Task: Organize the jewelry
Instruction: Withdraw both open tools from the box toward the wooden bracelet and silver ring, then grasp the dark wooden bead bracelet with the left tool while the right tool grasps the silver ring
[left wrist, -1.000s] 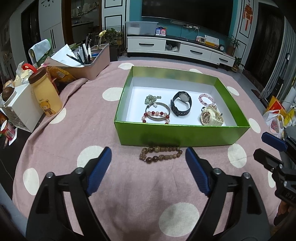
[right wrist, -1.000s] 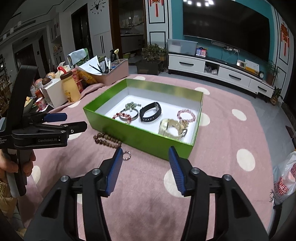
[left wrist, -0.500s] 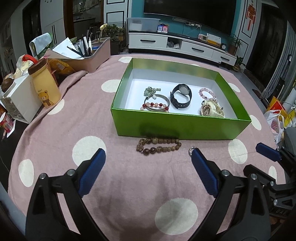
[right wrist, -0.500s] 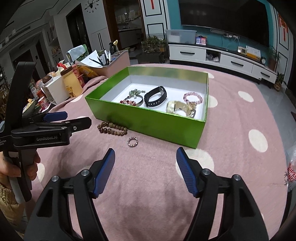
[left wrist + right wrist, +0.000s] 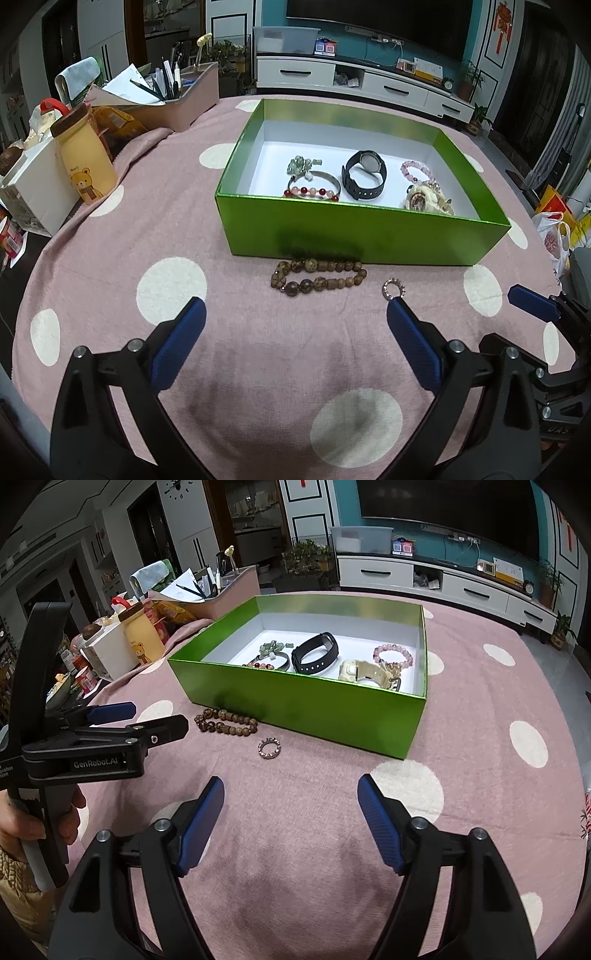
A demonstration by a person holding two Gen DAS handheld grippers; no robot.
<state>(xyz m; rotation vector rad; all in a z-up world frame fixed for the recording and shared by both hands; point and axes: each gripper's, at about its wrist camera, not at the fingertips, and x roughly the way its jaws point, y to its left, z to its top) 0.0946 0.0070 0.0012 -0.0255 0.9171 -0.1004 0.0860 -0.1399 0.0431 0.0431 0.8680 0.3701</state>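
Observation:
A brown wooden bead bracelet (image 5: 317,275) (image 5: 226,720) lies on the pink dotted cloth just in front of the green box (image 5: 362,236) (image 5: 295,705). A small beaded ring (image 5: 393,288) (image 5: 269,747) lies to its right. My left gripper (image 5: 295,310) (image 5: 157,718) hangs short of the bracelet, its jaws opening, nothing between them. My right gripper (image 5: 291,786) (image 5: 509,317) is short of the ring, its jaws also opening and empty. Inside the box lie a black watch (image 5: 364,175), a cream watch (image 5: 424,197), a pink bead bracelet (image 5: 417,170) and a silver bangle (image 5: 314,186).
A yellow bear bottle (image 5: 86,162), a white box (image 5: 33,184) and a pink pen holder (image 5: 177,107) crowd the table's far left. A plastic bag (image 5: 554,236) sits off the right edge. A person's hand (image 5: 37,827) grips the left tool's handle.
Both pairs of jaws have spread wider. The small ring, hidden behind fingers before, now shows in both views. The right gripper has sunk a little toward the cloth.

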